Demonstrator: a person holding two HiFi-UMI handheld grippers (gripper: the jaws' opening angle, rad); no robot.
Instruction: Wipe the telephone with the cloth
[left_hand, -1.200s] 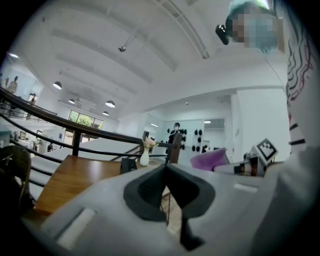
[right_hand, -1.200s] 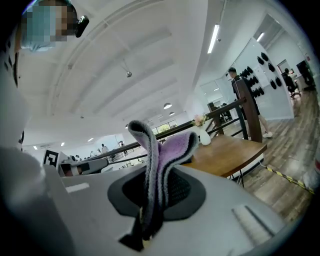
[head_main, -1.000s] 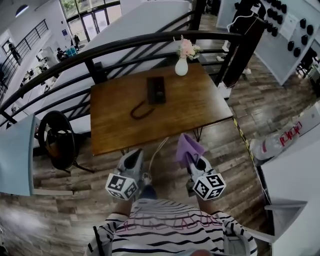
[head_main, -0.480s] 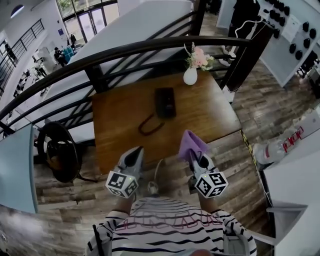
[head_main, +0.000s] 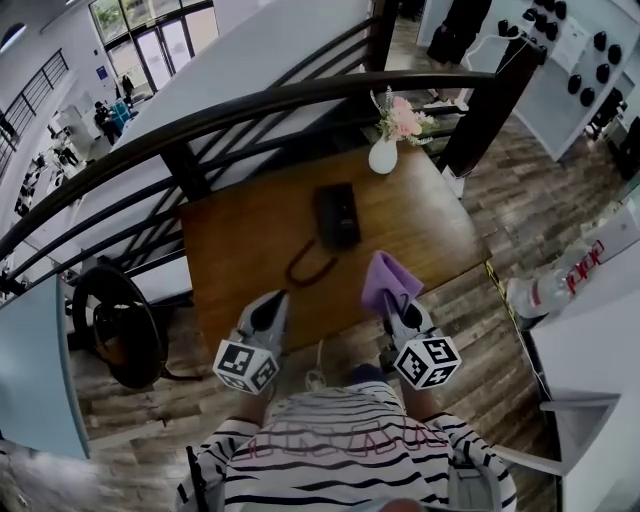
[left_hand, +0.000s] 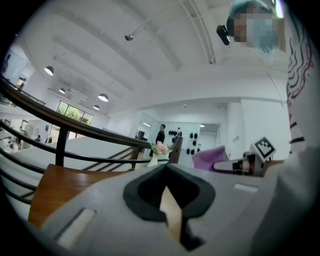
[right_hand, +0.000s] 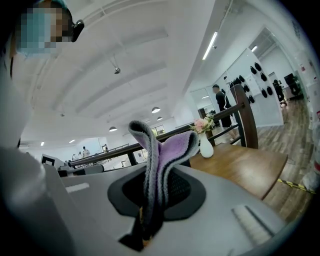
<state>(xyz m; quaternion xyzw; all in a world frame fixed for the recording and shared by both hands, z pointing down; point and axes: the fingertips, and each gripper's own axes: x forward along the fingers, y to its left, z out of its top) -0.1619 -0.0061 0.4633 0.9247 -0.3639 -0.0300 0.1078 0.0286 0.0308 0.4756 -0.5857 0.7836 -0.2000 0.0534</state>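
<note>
Two tools are hanging side by side at the near edge of a wooden tabletop (head_main: 235, 235), held by a person who is wearing a striped shirt (head_main: 340, 455). The left tool (head_main: 272, 303) is pointing toward the tabletop. Its jaws are pressing together at the tips, clenched on nothing. The right tool (head_main: 398, 305) is grasping a purple cloth (head_main: 388, 278). In the right gripper view the cloth is standing up folded between the closed jaws and is flaring out above them. A cube with square markers is riding on the back of each tool.

The black telephone (head_main: 338, 214) is lying flat near the middle of the tabletop, beyond both tools and well apart from them. It is sitting a little closer to the right tool's side, and the cloth is not touching it. Its dark cord (head_main: 305, 268) is looping from the telephone toward the near edge, ending up between the telephone and the left tool.

A white vase (head_main: 383, 155) is holding pink flowers at the far right of the tabletop, just in front of a black railing (head_main: 250, 105) that is curving along the far side. Wooden floor (head_main: 470, 300) is showing to the right of the tabletop.
</note>
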